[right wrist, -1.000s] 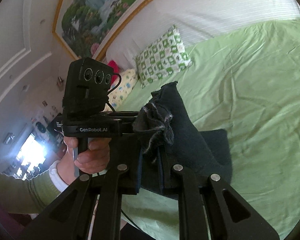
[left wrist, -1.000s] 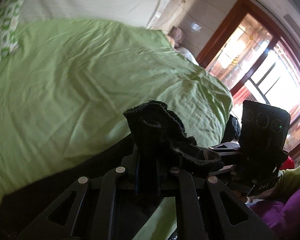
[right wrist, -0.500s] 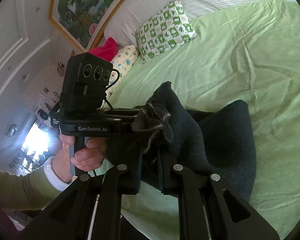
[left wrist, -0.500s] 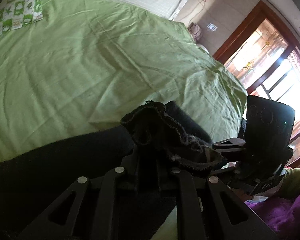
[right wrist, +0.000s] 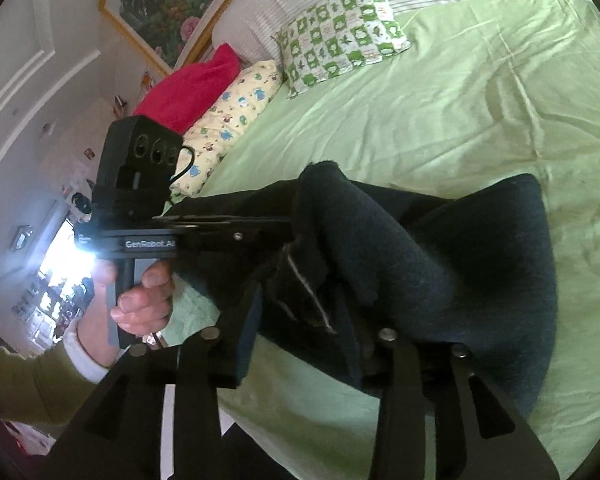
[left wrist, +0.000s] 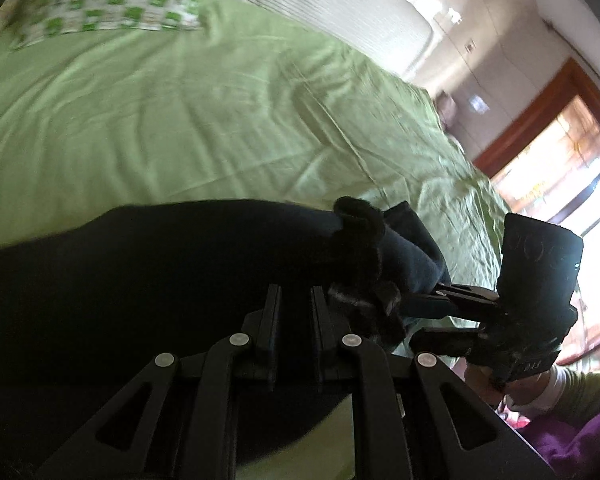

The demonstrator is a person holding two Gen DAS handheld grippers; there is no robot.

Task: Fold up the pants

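A bed with a wrinkled green sheet [right wrist: 440, 120] carried everything. Dark pants [right wrist: 480, 264] lay on it just ahead of the jaws. Far beyond them, a green-checked pillow [right wrist: 342, 28], a yellow pillow [right wrist: 236, 108] and a red cushion [right wrist: 188, 88] rested.

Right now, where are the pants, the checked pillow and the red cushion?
pants [right wrist: 480, 256], right wrist view, on the dark folded cloth.
checked pillow [right wrist: 340, 28], right wrist view, its middle.
red cushion [right wrist: 192, 88], right wrist view, its middle.

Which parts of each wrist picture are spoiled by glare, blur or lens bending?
Left wrist view: the window is blown out white, the green sheet is smeared by motion, the pants are nearly featureless black. Right wrist view: sharper, glare beside the hand, the painting frame bowed.
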